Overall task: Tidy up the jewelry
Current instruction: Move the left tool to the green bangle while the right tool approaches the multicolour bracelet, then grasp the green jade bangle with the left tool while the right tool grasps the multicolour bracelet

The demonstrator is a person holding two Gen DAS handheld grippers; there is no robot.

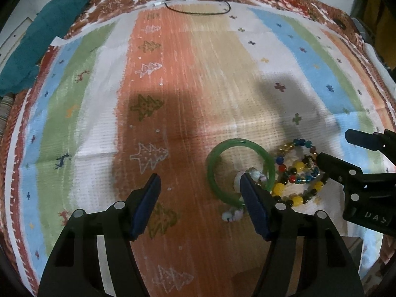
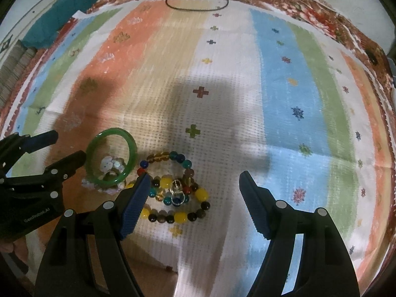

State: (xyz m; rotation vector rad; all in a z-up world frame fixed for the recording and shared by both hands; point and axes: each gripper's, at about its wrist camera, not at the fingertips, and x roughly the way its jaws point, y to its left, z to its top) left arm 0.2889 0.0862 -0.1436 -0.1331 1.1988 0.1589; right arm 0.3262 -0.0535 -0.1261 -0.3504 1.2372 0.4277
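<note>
Both tools are spread wide and carrying nothing. The left gripper (image 1: 200,185) hangs at the bottom of its view with its right finger (image 1: 252,198) just over the bangle (image 1: 215,163). The right gripper (image 2: 195,185) sits low in its frame, its left finger (image 2: 136,203) at the edge of the bead pile (image 2: 173,190).

Little looks sorted yet, I'd say: the bangle lies over a pale bracelet (image 2: 109,165), touching the tangled beads, all in one heap at lower centre. No box or tray is visible. Separating them remains.

Around: striped cloth (image 1: 173,74), a teal cloth (image 1: 49,37) upper left, a cable (image 1: 198,0) top centre, well apart.
</note>
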